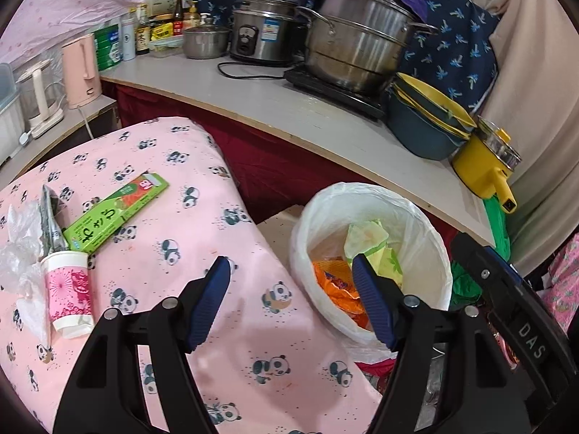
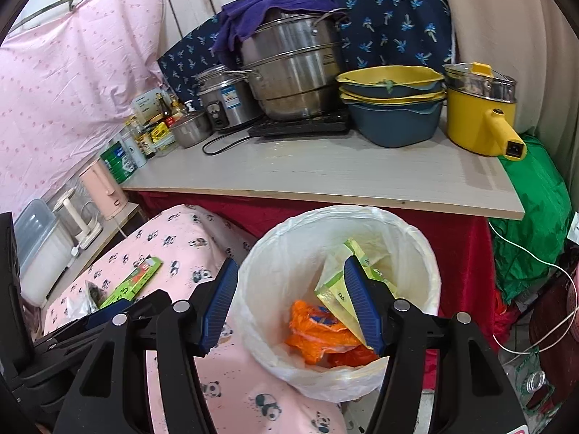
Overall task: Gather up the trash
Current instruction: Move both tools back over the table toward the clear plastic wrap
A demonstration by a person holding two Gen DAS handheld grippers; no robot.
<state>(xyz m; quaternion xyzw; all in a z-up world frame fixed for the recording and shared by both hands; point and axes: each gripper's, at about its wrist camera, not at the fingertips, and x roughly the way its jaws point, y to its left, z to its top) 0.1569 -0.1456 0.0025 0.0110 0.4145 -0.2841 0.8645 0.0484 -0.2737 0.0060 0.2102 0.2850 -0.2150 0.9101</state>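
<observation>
Blue-padded fingers of the left gripper [image 1: 291, 275] fill the foreground, spread wide with nothing between them, one pad over the panda cloth and the other over the bin's rim. Right gripper [image 2: 291, 275] is likewise released and empty, its jaws apart above the bin's mouth.

Largest in the room is a pale countertop [image 2: 325, 177] crowded with cookware: a tall steel steamer pot [image 2: 293, 72] draped with a purple cloth, a rice cooker [image 2: 220, 103], stacked yellow-and-blue basins [image 2: 392, 108] and a yellow electric pot [image 2: 477, 123].

Below it lies a surface covered in a pink panda-print cloth [image 1: 231, 238]. Just beside its right edge stands a round white bin [image 2: 267, 289] lined with a translucent plastic bag. Inside the bin rest a crumpled orange wrapper [image 2: 318, 332] and a pale yellow-green packet [image 2: 336, 289], touching each other.

On the cloth, well apart from the bin, sits more trash: a long green box [image 1: 115, 213] with Japanese lettering, a pink-and-white paper cup [image 1: 68, 293] lying on its side, a dark crumpled foil packet [image 1: 50, 217] and clear crinkled plastic film [image 1: 21, 253], all clustered near one another.
</observation>
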